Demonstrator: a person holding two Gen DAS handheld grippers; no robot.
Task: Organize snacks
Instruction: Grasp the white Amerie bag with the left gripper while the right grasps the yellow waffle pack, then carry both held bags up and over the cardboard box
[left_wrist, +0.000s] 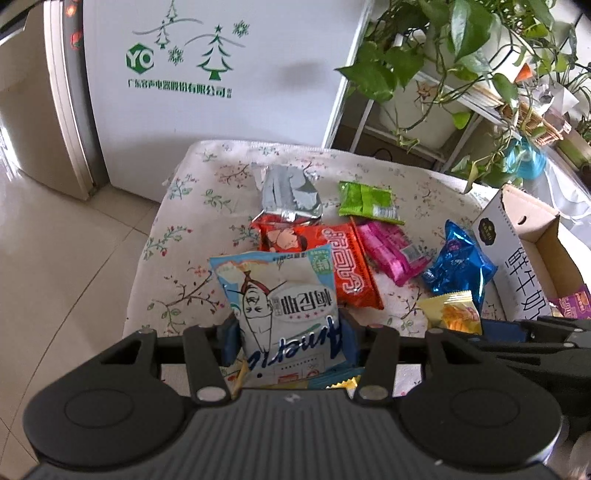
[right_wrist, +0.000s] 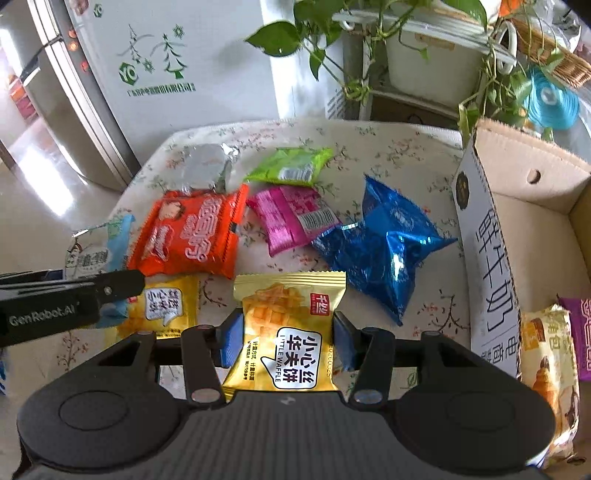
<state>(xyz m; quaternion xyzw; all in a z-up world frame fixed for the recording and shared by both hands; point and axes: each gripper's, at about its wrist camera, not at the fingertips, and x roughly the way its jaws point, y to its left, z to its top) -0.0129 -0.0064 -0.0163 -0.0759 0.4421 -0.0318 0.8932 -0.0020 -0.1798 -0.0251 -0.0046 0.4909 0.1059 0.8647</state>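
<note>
The left gripper is clamped on a white and blue snack bag, long axis upright toward 12 o'clock. The right gripper is clamped on a yellow waffle packet, also upright. A cardboard box sits at 3 o'clock.

Before me, a cushion with a floral cover on a tiled floor. Lying directly on its cloth: a silver foil wrapper, a green packet, an orange packet, a pink packet, a blue foil bag and a small yellow packet. A cardboard box stands at its right edge.
</note>
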